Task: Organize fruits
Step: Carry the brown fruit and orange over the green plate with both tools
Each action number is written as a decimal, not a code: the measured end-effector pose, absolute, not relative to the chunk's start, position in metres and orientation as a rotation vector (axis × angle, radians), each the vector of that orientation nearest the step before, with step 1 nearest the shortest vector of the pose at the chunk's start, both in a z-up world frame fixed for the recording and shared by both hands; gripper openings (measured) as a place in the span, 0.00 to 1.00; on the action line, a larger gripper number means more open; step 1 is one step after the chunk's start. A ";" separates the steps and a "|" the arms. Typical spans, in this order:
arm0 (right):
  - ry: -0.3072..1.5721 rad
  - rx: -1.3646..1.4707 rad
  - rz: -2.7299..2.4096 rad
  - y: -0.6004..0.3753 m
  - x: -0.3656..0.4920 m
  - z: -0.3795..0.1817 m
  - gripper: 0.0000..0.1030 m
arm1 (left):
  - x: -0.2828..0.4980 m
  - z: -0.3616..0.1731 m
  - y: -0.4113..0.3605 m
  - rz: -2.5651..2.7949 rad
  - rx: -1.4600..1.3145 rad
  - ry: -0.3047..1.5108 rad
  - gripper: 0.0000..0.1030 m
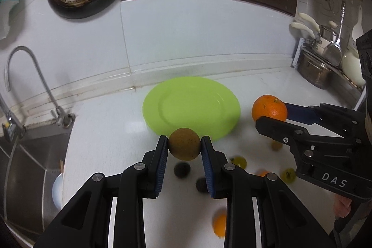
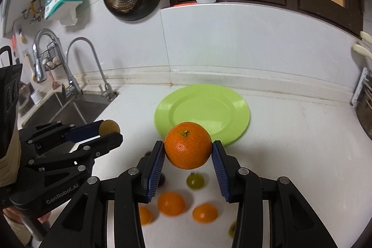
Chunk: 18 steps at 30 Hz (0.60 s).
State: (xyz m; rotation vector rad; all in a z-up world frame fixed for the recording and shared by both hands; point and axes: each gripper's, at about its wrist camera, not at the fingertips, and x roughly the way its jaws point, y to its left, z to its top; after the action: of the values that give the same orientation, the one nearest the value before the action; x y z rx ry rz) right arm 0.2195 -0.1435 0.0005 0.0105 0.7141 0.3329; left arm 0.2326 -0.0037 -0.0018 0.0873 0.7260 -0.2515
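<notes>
With both fruits lifted clear of the counter (image 1: 104, 131), the left gripper (image 1: 184, 143) clamps a brownish fruit (image 1: 184, 143) and the right gripper (image 2: 188, 150) pinches an orange (image 2: 187, 145), each at six o'clock of the empty green plate (image 2: 232, 108). It looks like the carry stage; next up, ease forward and lower both onto it.

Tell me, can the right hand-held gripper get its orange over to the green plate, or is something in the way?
Probably yes. The right hand-held gripper holds the orange in the air just in front of the green plate. The plate is bare, and nothing stands between them.
</notes>
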 end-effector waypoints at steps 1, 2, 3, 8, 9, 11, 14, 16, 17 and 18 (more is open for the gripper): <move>0.720 0.011 0.333 -0.143 0.229 0.000 0.41 | 0.241 -0.002 -0.004 -0.253 0.088 0.731 0.28; 0.727 0.011 0.332 -0.142 0.237 0.000 0.41 | 0.247 -0.003 -0.004 -0.256 0.090 0.734 0.28; 0.732 0.011 0.331 -0.142 0.243 -0.001 0.41 | 0.255 -0.004 -0.004 -0.263 0.092 0.739 0.28; 0.781 0.015 0.319 -0.140 0.282 -0.009 0.41 | 0.290 -0.011 -0.009 -0.283 0.111 0.767 0.28; 0.794 0.018 0.319 -0.140 0.290 -0.011 0.41 | 0.297 -0.013 -0.010 -0.288 0.116 0.773 0.28; 0.820 0.022 0.316 -0.140 0.304 -0.017 0.41 | 0.311 -0.019 -0.011 -0.300 0.119 0.791 0.28; 0.857 0.016 0.307 -0.139 0.321 -0.028 0.41 | 0.328 -0.028 -0.013 -0.311 0.127 0.815 0.28; 0.888 0.003 0.299 -0.137 0.334 -0.037 0.41 | 0.339 -0.035 -0.015 -0.315 0.136 0.833 0.28; 0.899 -0.004 0.293 -0.137 0.338 -0.041 0.41 | 0.345 -0.039 -0.015 -0.314 0.142 0.843 0.28; 0.908 -0.009 0.289 -0.136 0.342 -0.044 0.41 | 0.349 -0.042 -0.016 -0.315 0.144 0.850 0.28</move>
State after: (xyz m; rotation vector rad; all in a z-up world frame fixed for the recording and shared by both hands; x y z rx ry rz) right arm 0.3419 -0.1360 -0.0443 -0.0089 0.9079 0.2889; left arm 0.3491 -0.0155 -0.0423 0.1435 0.8498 -0.3151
